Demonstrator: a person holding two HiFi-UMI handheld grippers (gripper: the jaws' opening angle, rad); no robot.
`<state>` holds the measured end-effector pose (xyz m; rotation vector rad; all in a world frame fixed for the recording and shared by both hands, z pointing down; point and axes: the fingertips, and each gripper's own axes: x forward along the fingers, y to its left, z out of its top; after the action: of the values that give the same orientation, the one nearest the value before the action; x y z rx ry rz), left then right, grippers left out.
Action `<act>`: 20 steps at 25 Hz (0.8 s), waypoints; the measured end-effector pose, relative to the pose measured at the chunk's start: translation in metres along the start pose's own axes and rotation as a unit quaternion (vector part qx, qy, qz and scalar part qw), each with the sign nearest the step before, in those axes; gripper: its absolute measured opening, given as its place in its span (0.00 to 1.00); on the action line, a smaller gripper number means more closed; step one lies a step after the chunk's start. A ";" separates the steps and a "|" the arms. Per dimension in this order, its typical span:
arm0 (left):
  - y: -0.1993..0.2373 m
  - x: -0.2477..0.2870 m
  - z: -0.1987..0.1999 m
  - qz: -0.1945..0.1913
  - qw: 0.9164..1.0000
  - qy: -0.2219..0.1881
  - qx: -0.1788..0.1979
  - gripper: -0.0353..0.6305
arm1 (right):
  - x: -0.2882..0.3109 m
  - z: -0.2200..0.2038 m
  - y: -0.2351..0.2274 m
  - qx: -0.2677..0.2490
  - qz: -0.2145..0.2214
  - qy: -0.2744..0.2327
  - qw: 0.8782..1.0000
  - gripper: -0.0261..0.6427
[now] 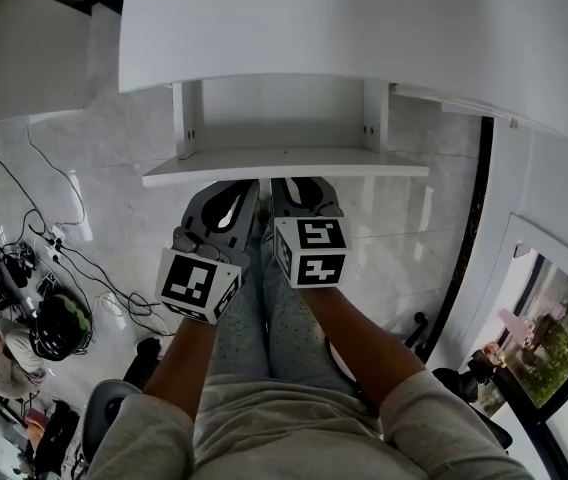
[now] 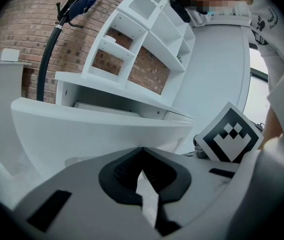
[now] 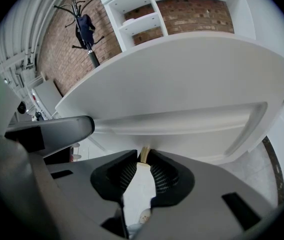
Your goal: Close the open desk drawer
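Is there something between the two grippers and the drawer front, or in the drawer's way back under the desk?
Nothing visible does. The left gripper and right gripper are right at the drawer front, no object between. The drawer looks empty; further under the desk is hidden.

Left gripper (image 1: 232, 198) and right gripper (image 1: 302, 193) moulded grey, black-padded; black-and-white marker cubes (image 1: 199, 283) mounted. Pale short-sleeved shirt (image 1: 294, 428), grey trousers (image 1: 264, 333) worn.

White drawer (image 1: 284, 165) and desk (image 1: 364, 28), grey left gripper (image 1: 242, 192) and right gripper (image 1: 299, 188) bearing black-and-white square-patterned cubes (image 1: 199, 283), red-brown brick wall (image 3: 202, 14).
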<state>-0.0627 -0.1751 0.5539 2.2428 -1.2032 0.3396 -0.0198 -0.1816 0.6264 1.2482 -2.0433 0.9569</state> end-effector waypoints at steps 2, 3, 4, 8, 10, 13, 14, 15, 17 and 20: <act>0.003 0.003 0.004 0.002 1.000 0.002 0.001 0.08 | 0.003 0.005 -0.001 0.000 0.001 0.000 1.000 0.19; 0.005 0.006 0.006 0.003 1.000 0.003 0.001 0.08 | 0.005 0.008 -0.002 0.000 0.001 -0.001 1.000 0.19; 0.007 0.009 0.009 0.005 1.000 0.004 0.000 0.08 | 0.007 0.012 -0.003 -0.001 0.002 -0.001 1.000 0.19; 0.015 0.017 0.018 0.010 1.000 0.004 -0.005 0.08 | 0.014 0.023 -0.006 -0.005 0.003 0.002 1.000 0.19; 0.018 0.020 0.021 0.011 1.000 0.003 -0.007 0.08 | 0.017 0.028 -0.006 -0.006 0.004 0.001 1.000 0.19; 0.022 0.026 0.024 0.012 1.000 0.002 -0.006 0.08 | 0.022 0.034 -0.009 -0.008 0.006 -0.003 1.000 0.19; 0.022 0.028 0.025 0.012 1.000 0.002 -0.005 0.08 | 0.023 0.036 -0.010 -0.008 0.006 -0.004 1.000 0.19; 0.023 0.030 0.026 0.012 1.000 0.001 -0.005 0.08 | 0.024 0.037 -0.011 -0.007 0.005 -0.004 1.000 0.19; 0.026 0.032 0.029 0.012 1.000 0.000 -0.005 0.08 | 0.027 0.040 -0.012 -0.004 0.004 -0.002 1.000 0.19; 0.029 0.035 0.032 0.012 1.000 -0.002 -0.006 0.08 | 0.030 0.045 -0.013 -0.003 0.003 -0.004 1.000 0.19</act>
<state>-0.0684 -0.2306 0.5550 2.2209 -1.2318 0.3362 -0.0249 -0.2367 0.6263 1.2444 -2.0553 0.9485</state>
